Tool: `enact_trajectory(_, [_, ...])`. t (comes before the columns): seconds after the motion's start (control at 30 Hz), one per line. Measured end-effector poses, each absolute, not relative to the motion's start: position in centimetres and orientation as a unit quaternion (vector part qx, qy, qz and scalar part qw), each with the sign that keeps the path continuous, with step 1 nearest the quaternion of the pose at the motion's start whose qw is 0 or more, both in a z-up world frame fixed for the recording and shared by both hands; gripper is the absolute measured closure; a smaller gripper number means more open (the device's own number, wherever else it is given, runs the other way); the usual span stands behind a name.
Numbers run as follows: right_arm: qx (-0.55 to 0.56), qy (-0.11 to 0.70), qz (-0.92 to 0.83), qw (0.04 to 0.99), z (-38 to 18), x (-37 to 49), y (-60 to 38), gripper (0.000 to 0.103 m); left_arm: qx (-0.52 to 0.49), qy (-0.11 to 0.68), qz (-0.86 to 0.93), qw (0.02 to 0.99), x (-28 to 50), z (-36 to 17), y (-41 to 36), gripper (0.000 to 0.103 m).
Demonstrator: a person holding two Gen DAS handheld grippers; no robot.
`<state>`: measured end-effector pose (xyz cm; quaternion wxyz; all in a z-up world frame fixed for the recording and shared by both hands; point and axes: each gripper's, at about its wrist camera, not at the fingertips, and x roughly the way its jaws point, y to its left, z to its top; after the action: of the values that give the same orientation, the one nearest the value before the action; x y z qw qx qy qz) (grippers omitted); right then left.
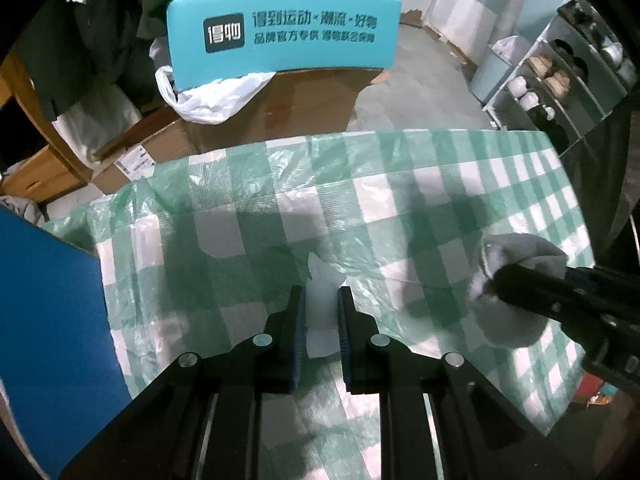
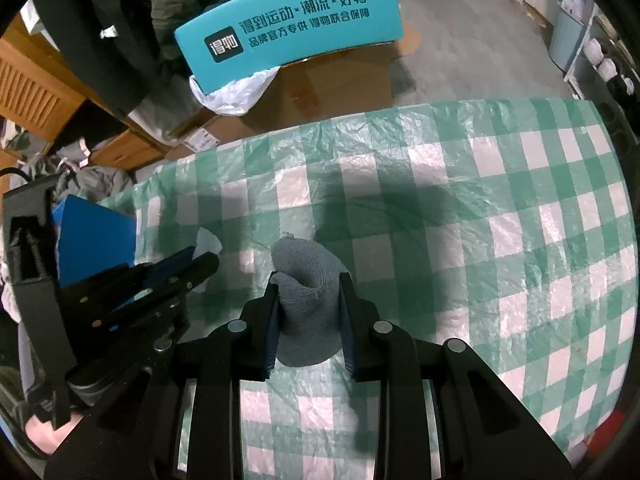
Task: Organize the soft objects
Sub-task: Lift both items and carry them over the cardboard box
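Observation:
My left gripper (image 1: 320, 294) is shut on a small white soft piece (image 1: 320, 308), held just above the green-and-white checked tablecloth (image 1: 400, 208). My right gripper (image 2: 308, 280) is shut on a grey knitted sock (image 2: 306, 280), rolled into a bundle, above the same cloth (image 2: 480, 208). In the left wrist view the grey sock (image 1: 516, 264) and the right gripper's black finger (image 1: 560, 292) show at the right. In the right wrist view the left gripper (image 2: 200, 258) shows at the left with the white piece (image 2: 208, 242) sticking out of its tips.
A blue box (image 1: 44, 320) stands at the table's left edge; it also shows in the right wrist view (image 2: 92, 236). Beyond the far edge are cardboard boxes (image 1: 288, 108), a teal box (image 1: 284, 40) and a white plastic bag (image 1: 208, 96). White shelves (image 1: 560, 76) stand at the right.

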<state>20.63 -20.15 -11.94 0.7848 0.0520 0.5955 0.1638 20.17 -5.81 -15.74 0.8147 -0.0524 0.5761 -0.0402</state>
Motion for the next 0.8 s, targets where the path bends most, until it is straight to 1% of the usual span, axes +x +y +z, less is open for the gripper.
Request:
enact_trajectory(0.3, [0.038,0.57,0.176,0.801,-9.1,18.7,-20.0,0.079,-0.067,0.543,-0.064,0.835,17.4,-11.6,-5.6,0.088])
enact_trajectory(0.8, [-0.019,0.515,0.23,0.826,-4.0,14.5,-16.8,0.079,-0.045,0.492,-0.061,0.867,12.4,-5.9,-4.5,0.088])
